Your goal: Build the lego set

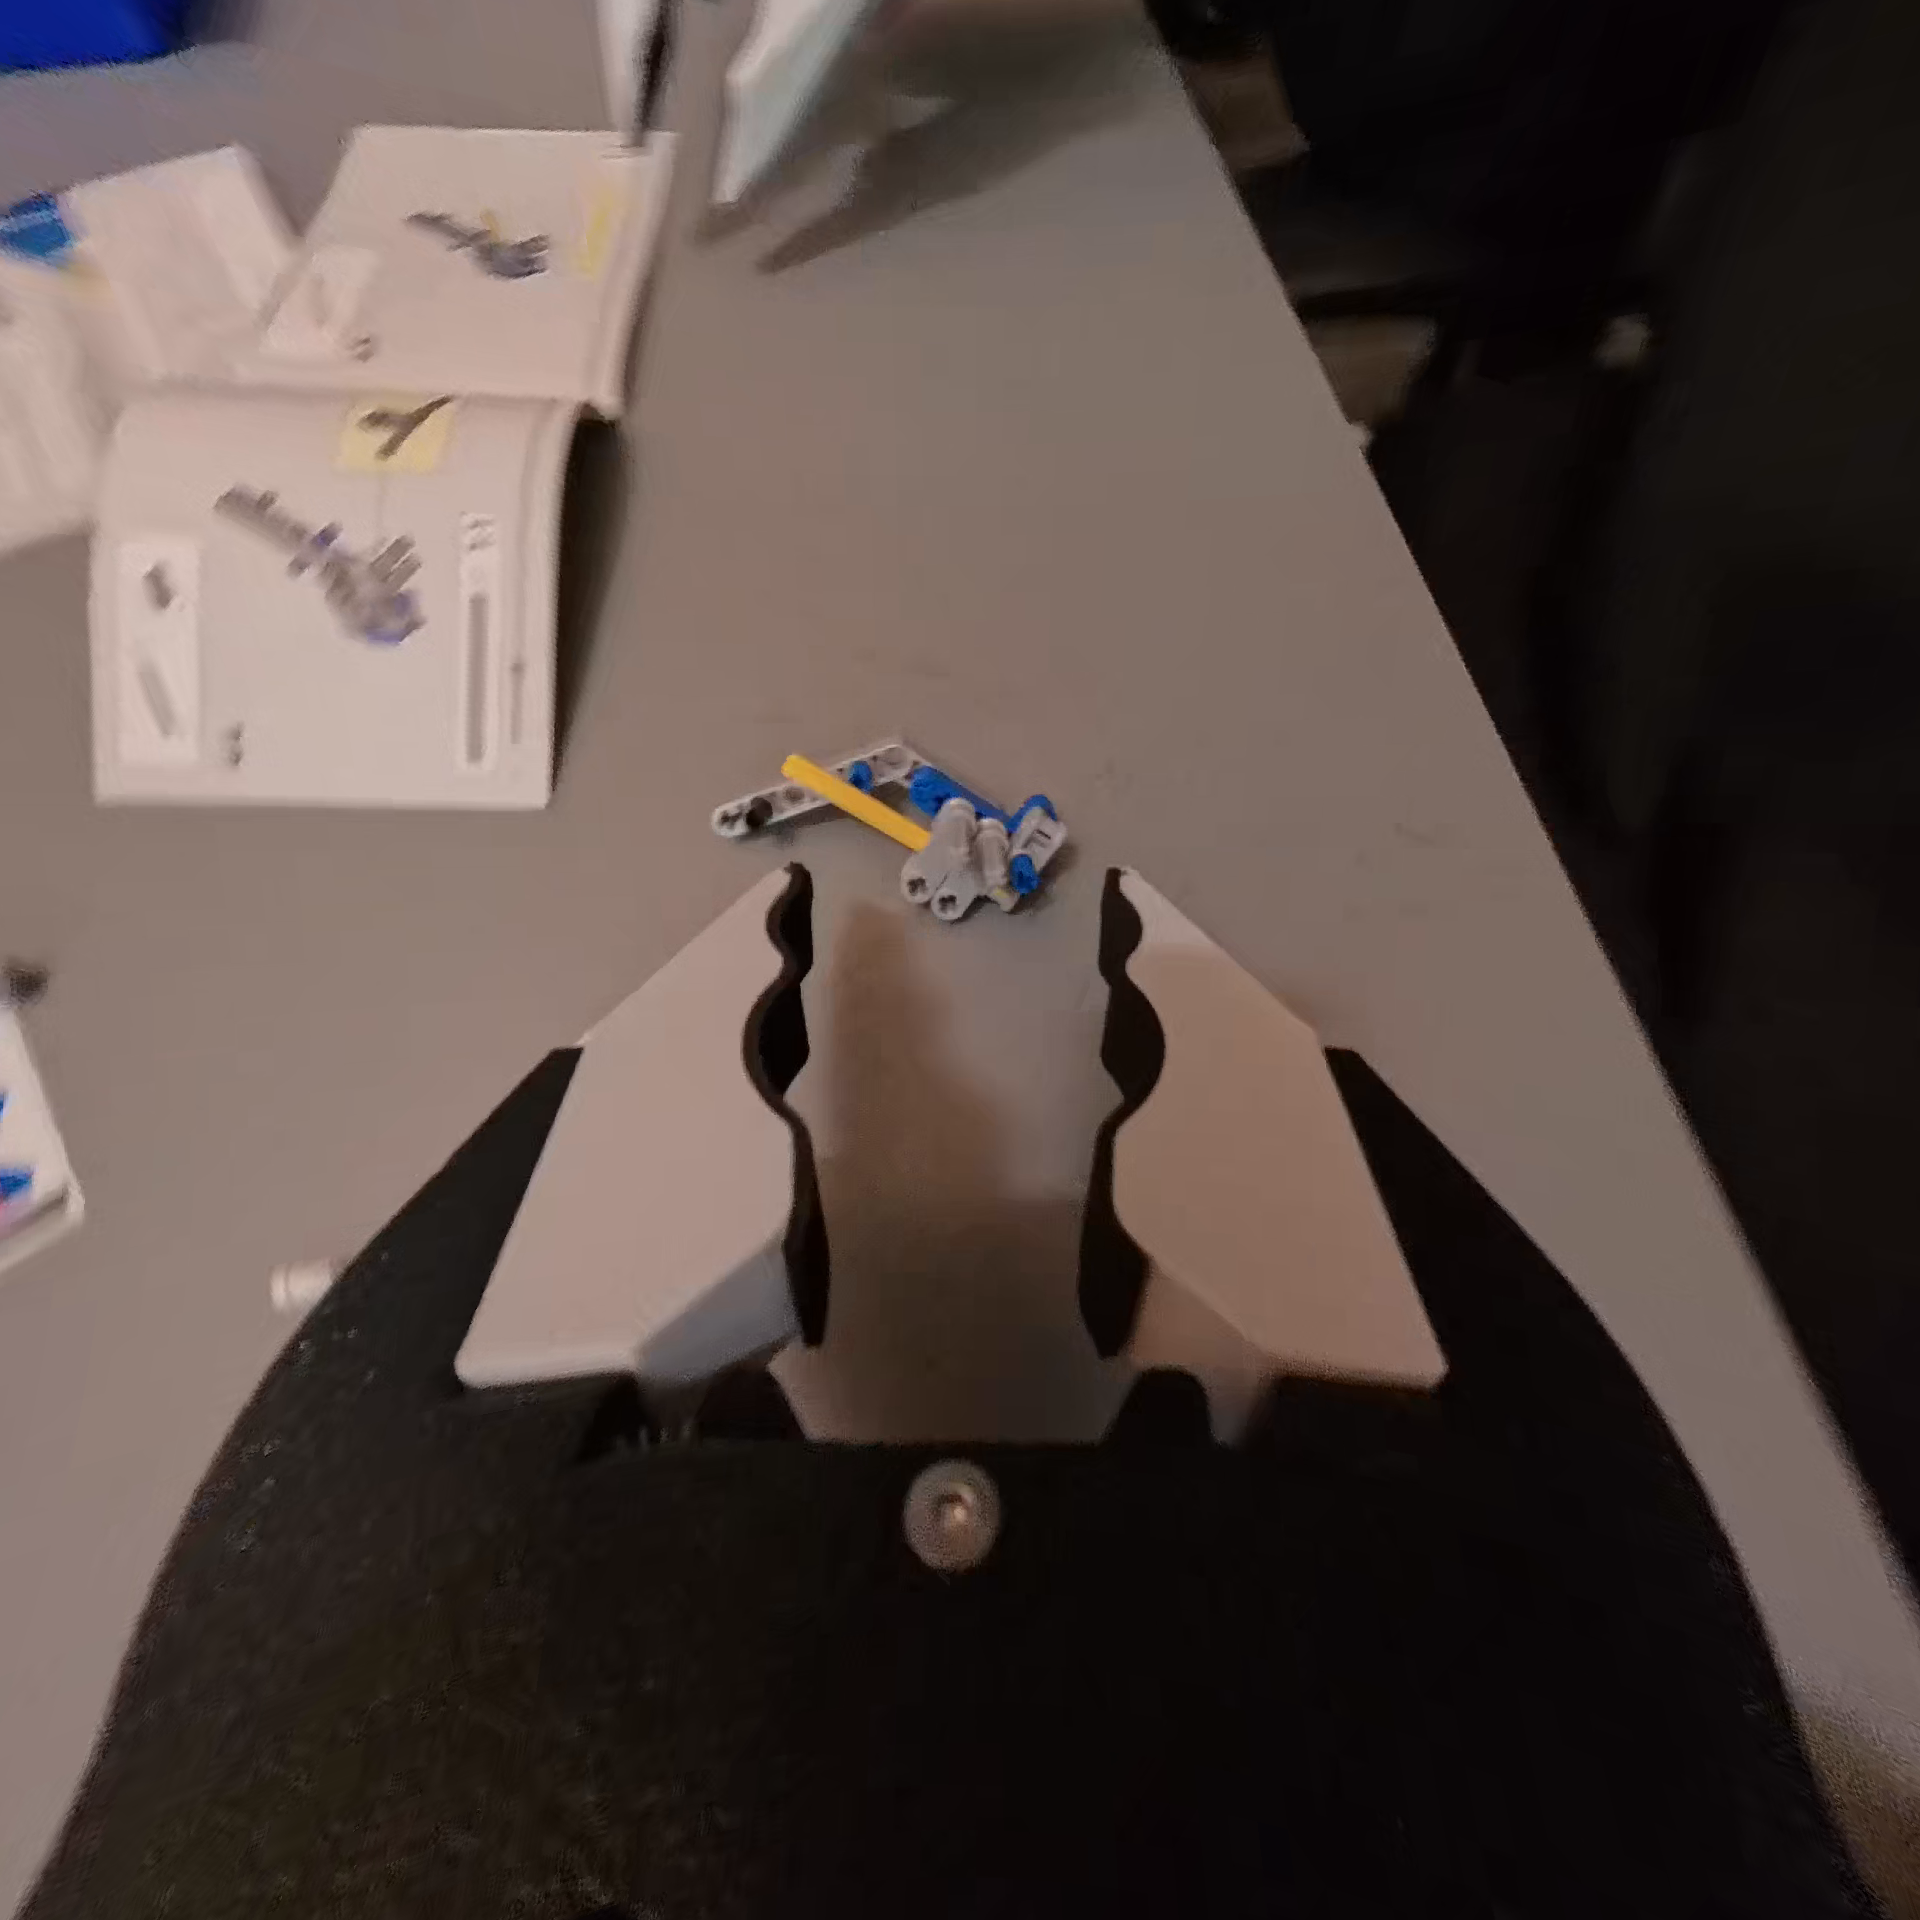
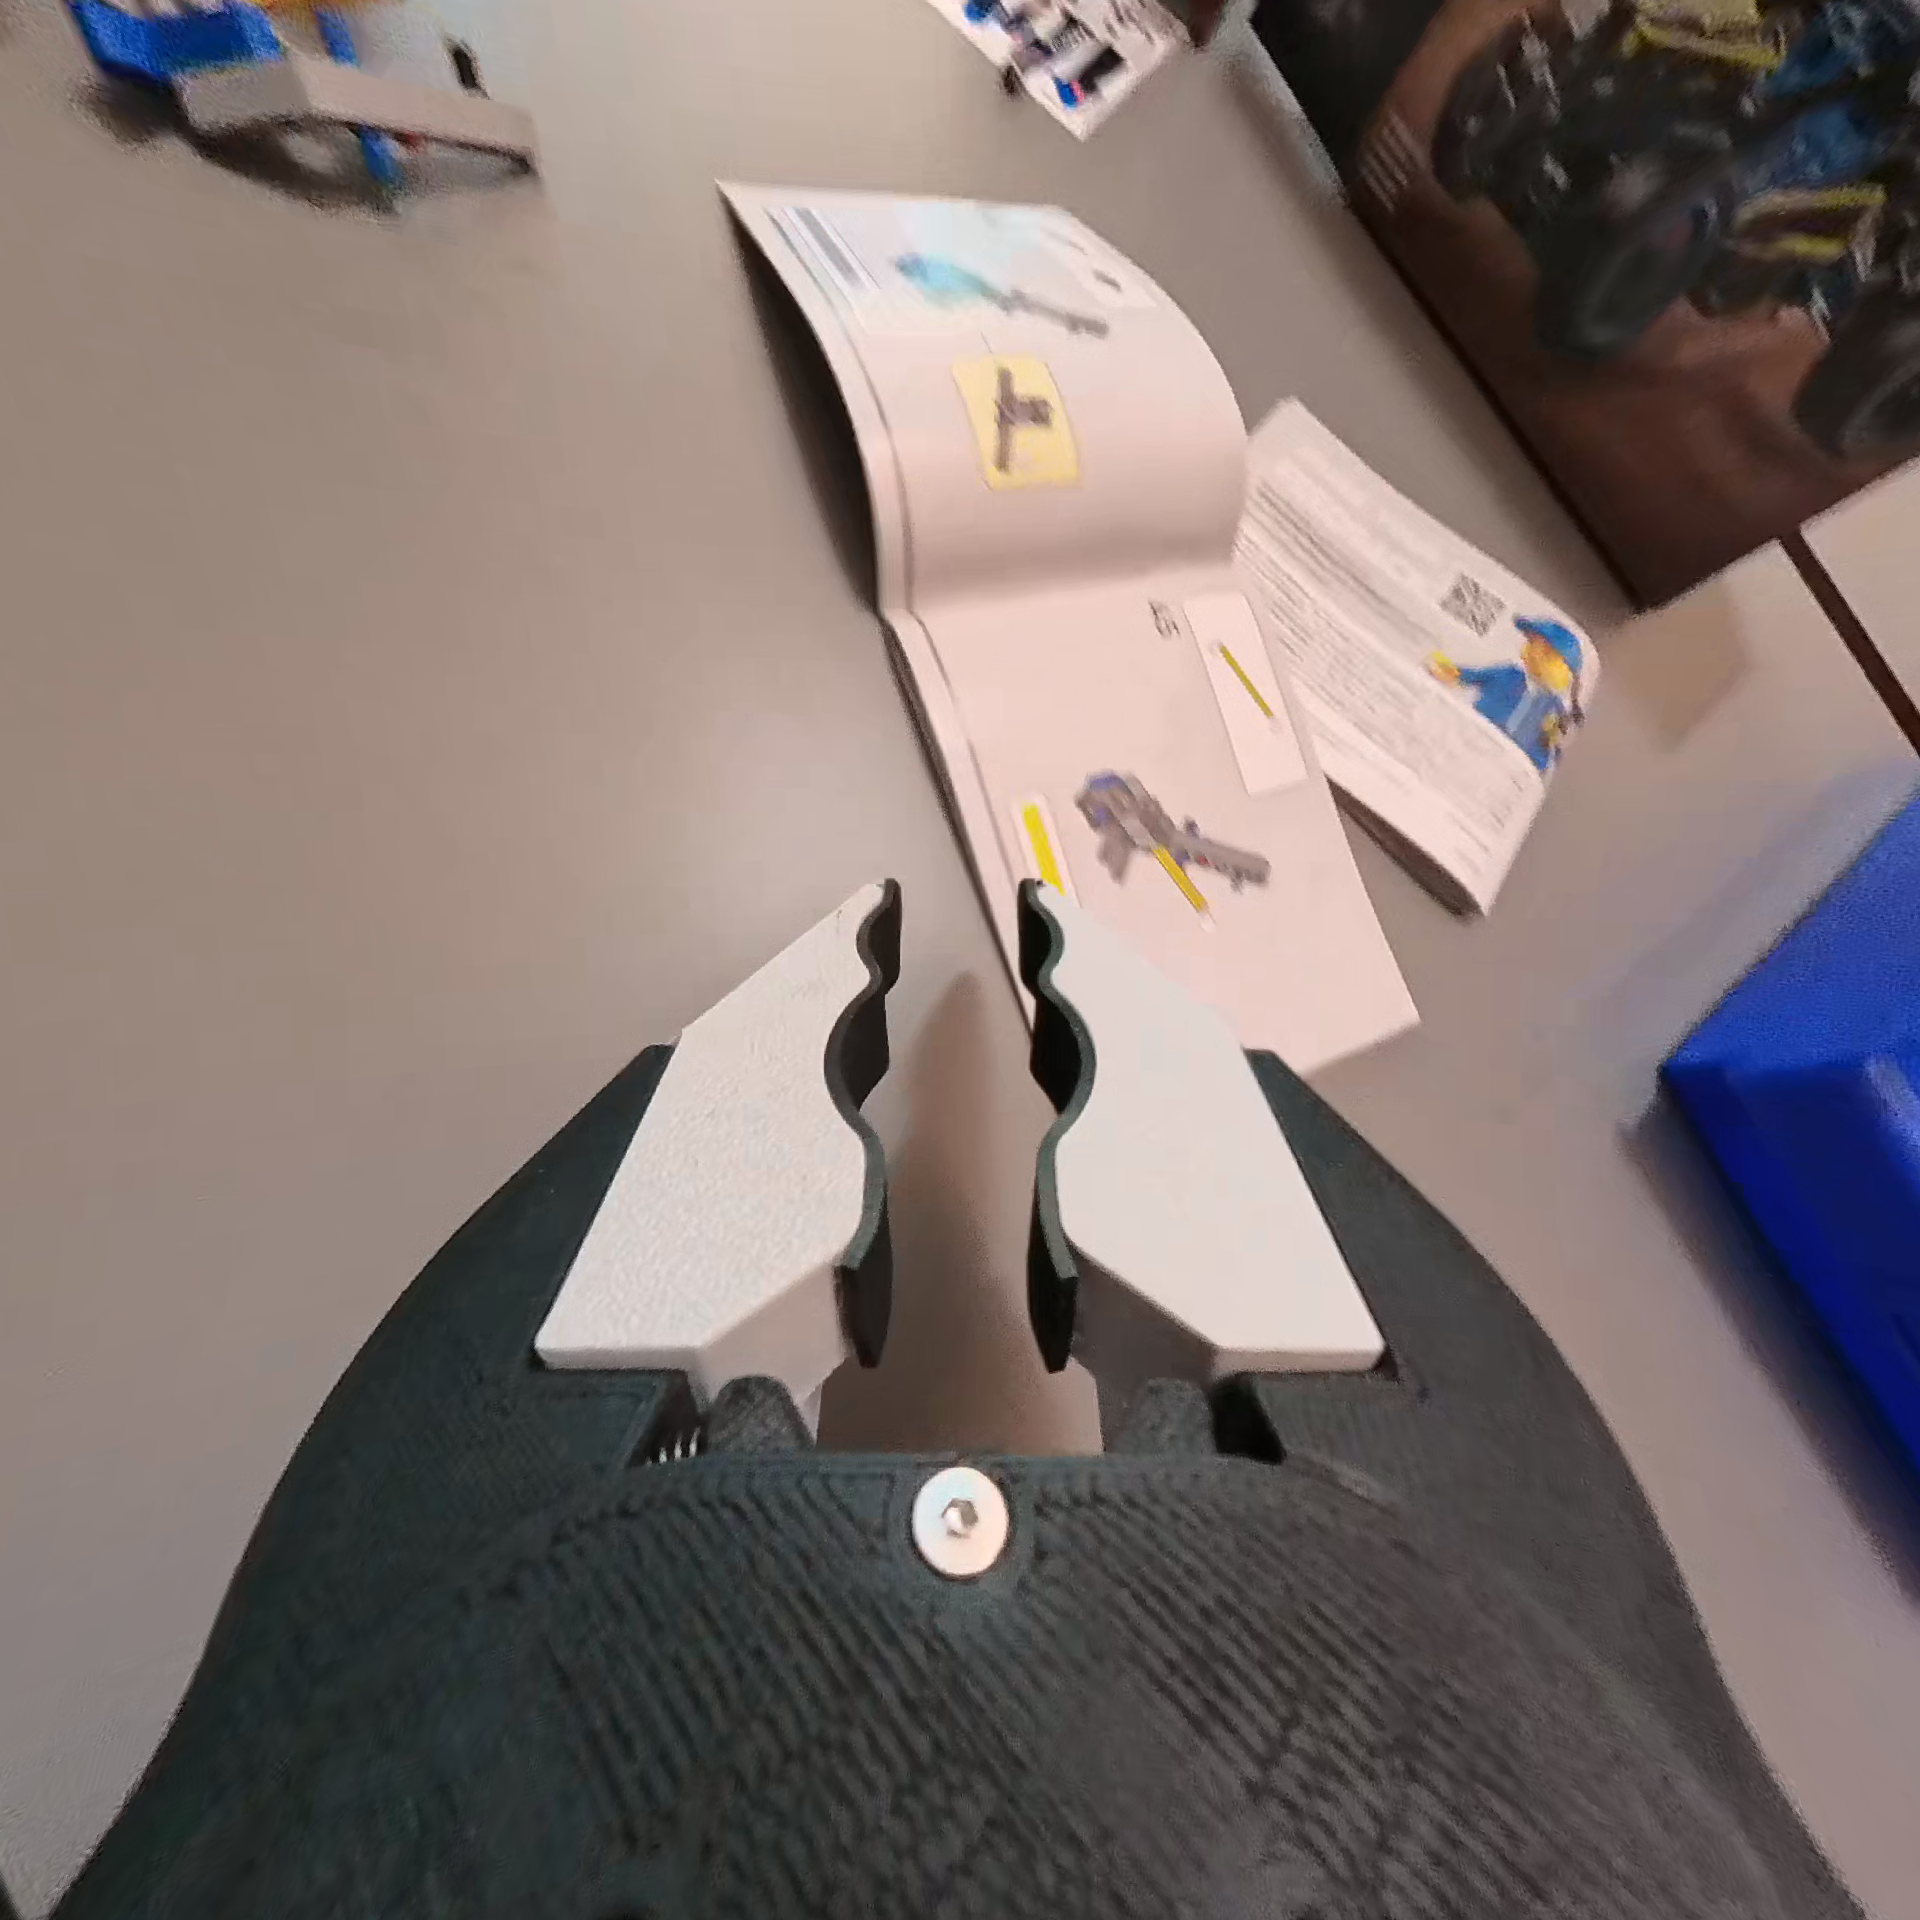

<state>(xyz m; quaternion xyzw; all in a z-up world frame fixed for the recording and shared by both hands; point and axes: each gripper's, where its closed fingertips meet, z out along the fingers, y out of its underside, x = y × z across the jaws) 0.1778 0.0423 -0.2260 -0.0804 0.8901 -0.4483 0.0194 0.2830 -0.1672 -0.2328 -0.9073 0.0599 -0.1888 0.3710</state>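
Observation:
A small lego assembly [image 1: 904, 826] of grey beams, blue pins and a yellow axle lies on the grey table [image 1: 987, 520]. My left gripper [image 1: 956, 883] is open and empty, its tips just short of the assembly. My right gripper [image 2: 956, 899] is open with a narrower gap and empty, above the table at the near edge of the open instruction booklet [image 2: 1091, 623]. The booklet also shows in the left wrist view [image 1: 332, 603]. The other gripper [image 2: 343, 94] shows blurred at the far left of the right wrist view.
A blue bin [image 2: 1829, 1060] stands at the right. A second leaflet [image 2: 1434, 665] lies beside the booklet. The dark set box [image 2: 1662, 260] stands at the back right. The table's right edge [image 1: 1455, 675] drops to a dark floor. Small loose parts [image 1: 301, 1283] lie at the left. About 25 cm separates my left fingertips from my right.

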